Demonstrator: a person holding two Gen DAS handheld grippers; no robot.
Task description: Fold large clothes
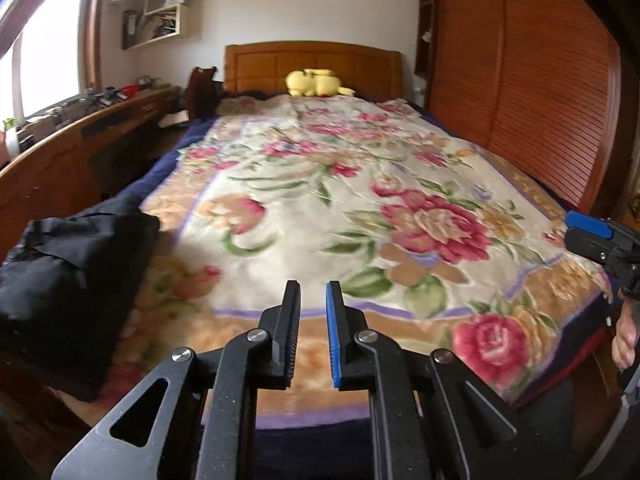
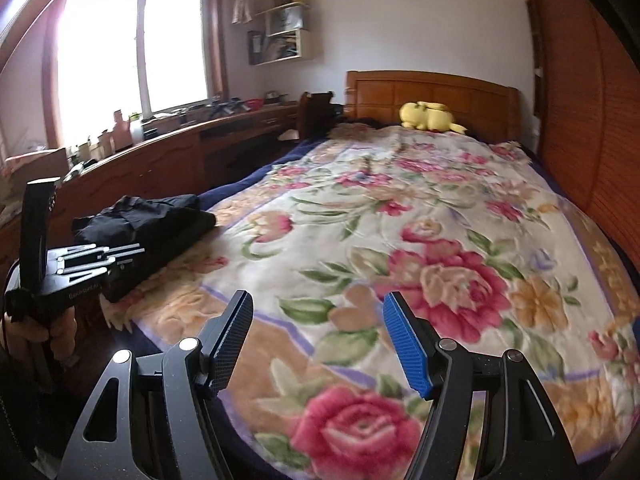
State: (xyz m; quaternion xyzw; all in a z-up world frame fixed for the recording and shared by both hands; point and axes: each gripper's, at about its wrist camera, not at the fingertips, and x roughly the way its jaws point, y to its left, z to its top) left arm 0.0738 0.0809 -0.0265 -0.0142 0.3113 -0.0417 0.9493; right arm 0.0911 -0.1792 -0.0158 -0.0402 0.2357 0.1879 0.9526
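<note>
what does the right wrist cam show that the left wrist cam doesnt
Only the right wrist view shows the whole bright window and the left gripper's body from the side, near the black clothes. Only the left wrist view shows the right gripper's blue-padded tip at its right edge and more of the slatted wardrobe. Both show the floral blanket, black clothes at its left edge, the yellow plush toy by the headboard, and both grippers empty: left gripper narrowly parted, right gripper wide open.

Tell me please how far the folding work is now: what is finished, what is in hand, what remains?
Finished, it seems: a black fabric garment lies as a compact folded bundle at the left edge of the floral blanket. In hand: nothing; the left gripper and right gripper hover over the blanket with jaws apart and empty. Remaining: no other unfolded clothing shows in either view.
</note>
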